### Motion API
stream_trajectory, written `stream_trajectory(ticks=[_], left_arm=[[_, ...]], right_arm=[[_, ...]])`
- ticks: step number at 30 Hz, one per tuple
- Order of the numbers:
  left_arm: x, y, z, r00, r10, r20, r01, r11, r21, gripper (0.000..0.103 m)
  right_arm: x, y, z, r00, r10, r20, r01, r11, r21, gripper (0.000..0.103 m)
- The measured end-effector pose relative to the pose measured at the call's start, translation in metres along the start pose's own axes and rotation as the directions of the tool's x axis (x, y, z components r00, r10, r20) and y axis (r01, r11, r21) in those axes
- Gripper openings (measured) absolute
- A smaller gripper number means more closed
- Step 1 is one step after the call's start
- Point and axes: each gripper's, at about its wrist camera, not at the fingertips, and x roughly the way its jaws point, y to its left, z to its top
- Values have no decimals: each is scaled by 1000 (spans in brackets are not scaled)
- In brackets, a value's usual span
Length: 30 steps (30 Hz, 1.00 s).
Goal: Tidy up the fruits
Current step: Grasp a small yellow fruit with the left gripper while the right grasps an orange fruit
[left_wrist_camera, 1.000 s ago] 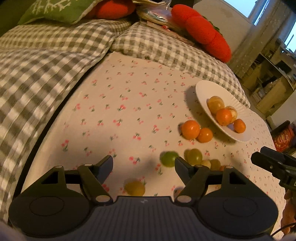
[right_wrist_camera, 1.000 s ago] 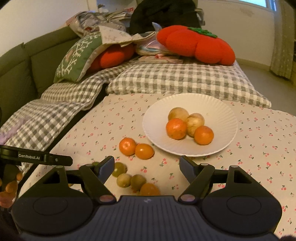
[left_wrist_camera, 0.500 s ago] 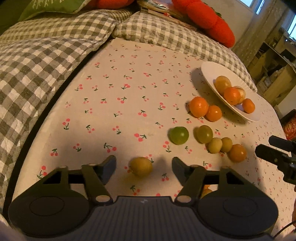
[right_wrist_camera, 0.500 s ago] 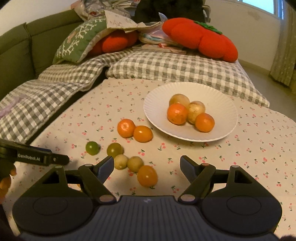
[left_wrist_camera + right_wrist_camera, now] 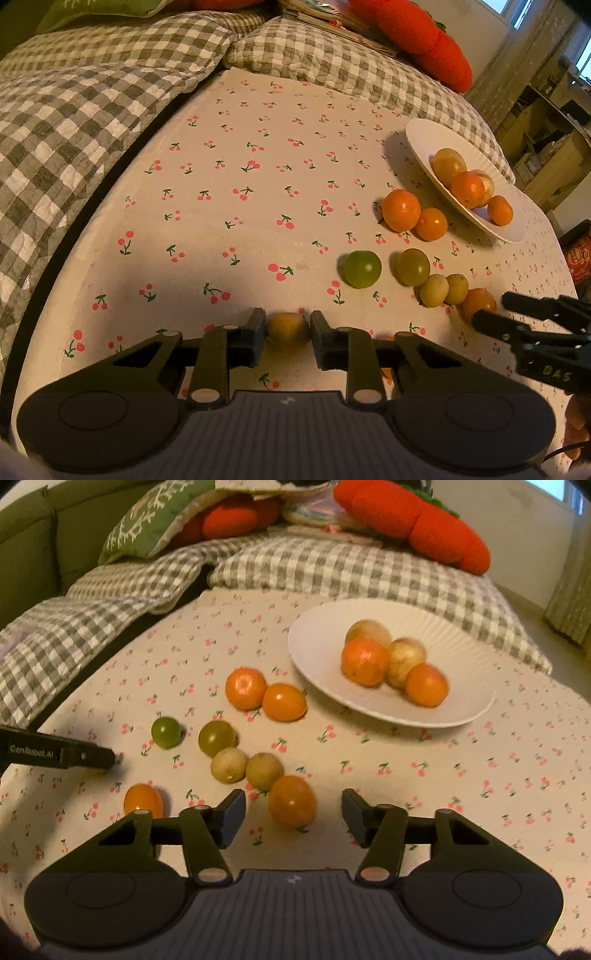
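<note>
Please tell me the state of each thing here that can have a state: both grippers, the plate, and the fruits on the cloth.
Left gripper: shut on the small yellow-green fruit.
Right gripper: open, around the orange oval fruit, not touching it.
White paper plate: holds four fruits.
Bright green round fruit: loose on the cherry-print cloth.

A cherry-print tablecloth (image 5: 480,760) is covering the surface. A white plate (image 5: 461,709) and loose fruits (image 5: 291,800) are lying on it.
</note>
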Motion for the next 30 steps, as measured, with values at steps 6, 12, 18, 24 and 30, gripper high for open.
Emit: stream_trajectory(ticks=[6,12,18,24,30], left_arm=[[1,-3,0,1000,-3,0,3,1000,19,9],[-2,-5,0,1000,5,17,-6,999,40,9],[-6,-8,1,998,29,47,-32,997,73,9],[-11,-16,3,996,43,82,-52,992,113,9],[-20,-33,3,992,45,116,-62,987,150,9]], right_arm=[[6,-3,0,1000,5,-21,-5,1000,7,28],[3,-2,1,1000,12,-12,-12,1000,8,27],[-4,-5,4,1000,23,21,-24,999,33,26],[-10,-8,8,998,32,51,-34,998,53,26],[-16,-9,12,995,43,86,-49,997,64,26]])
